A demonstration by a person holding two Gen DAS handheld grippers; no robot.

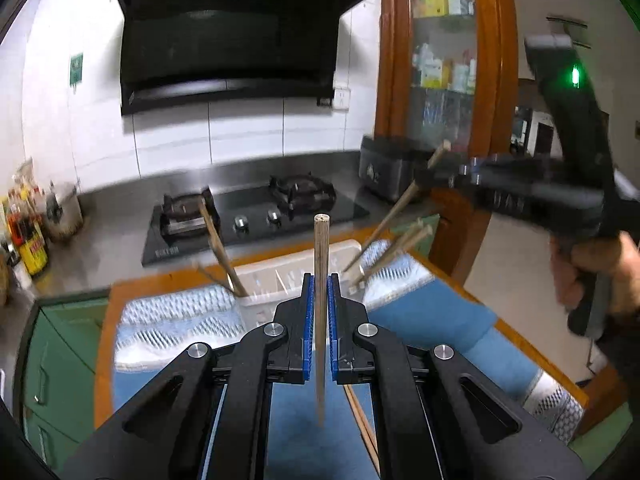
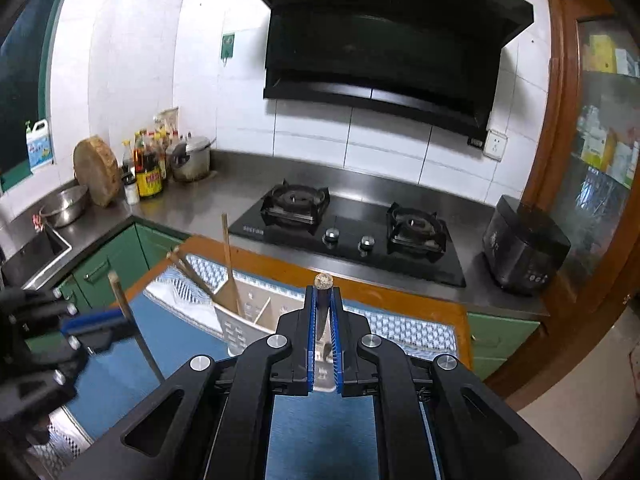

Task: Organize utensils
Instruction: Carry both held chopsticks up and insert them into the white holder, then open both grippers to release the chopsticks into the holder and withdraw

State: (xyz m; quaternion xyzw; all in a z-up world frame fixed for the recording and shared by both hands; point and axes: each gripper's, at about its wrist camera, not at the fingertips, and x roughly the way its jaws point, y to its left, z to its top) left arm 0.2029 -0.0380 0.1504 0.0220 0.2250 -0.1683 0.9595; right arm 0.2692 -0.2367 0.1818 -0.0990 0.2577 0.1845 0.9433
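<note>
The left gripper [image 1: 321,300] is pinching one wooden chopstick [image 1: 321,320] between its blue pads [image 1: 308,328]. The stick stands nearly straight up, its flat end pointing at the camera and its thin tip hanging just above the blue cloth [image 1: 420,320].

The right gripper [image 2: 323,304] is pinching a second chopstick [image 2: 323,282] the same way. Only the round end and a short dark bit show between its pads. From the left camera the right gripper [image 1: 426,178] looks blurry, up high and to the right, with its stick tilted, and a hand [image 1: 592,276] holds its handle.

Just past both grippers stands a white holder [image 1: 280,276] with little holes in its walls and walls inside that split it into parts. More chopsticks [image 1: 218,248] lean out of its left part, and others [image 1: 396,244] lean out on the right. The holder sits on the blue cloth, which lies on a brown wooden surface [image 2: 420,296].

Behind that is a gray counter with a black stove [image 2: 352,236]. A black hood [image 2: 384,40] hangs on the white tile wall. Bottles [image 2: 150,164] and a pot [image 2: 192,158] stand in the corner.
</note>
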